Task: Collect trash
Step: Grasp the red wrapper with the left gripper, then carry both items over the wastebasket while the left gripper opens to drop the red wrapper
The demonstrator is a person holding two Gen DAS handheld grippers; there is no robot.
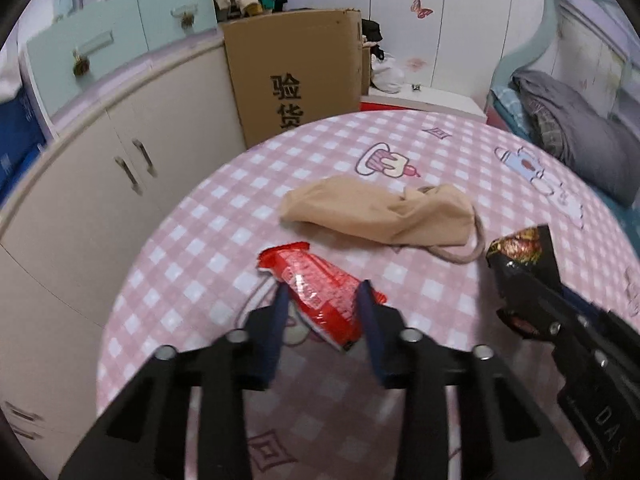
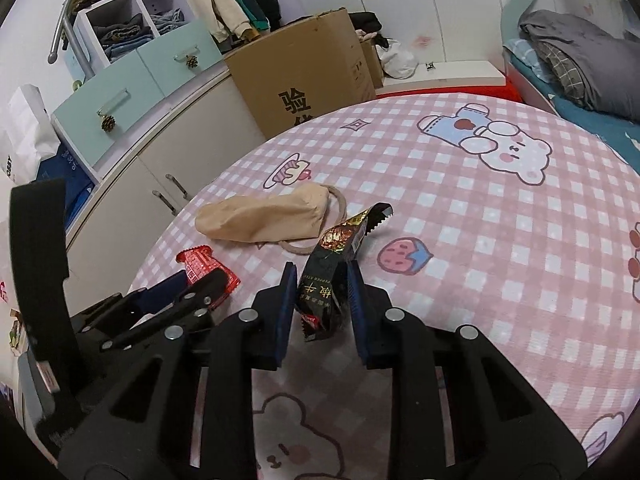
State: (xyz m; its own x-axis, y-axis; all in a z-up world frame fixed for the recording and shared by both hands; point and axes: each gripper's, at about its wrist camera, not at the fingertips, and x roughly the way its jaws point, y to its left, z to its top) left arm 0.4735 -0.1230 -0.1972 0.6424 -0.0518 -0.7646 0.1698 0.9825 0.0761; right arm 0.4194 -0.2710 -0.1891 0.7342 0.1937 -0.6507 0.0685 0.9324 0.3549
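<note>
Beige pouch [image 1: 376, 216] lying flat, contents hidden

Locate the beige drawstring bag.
In the left wrist view the beige drawstring bag lies mid-table on the pink checked tablecloth, just beyond the red wrapper.

The cardboard box [image 1: 296, 76] reads "验货"; the black wrapper [image 2: 324, 280] reads "PEPPER".

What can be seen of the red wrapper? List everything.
The red wrapper is a crinkled, glossy plastic packet with white print and a crimped, flared far end. It lies slanted on the pink checked tablecloth, near a beige pouch. The left gripper is shut on its middle, one of the blue fingers pressing each side.
</note>
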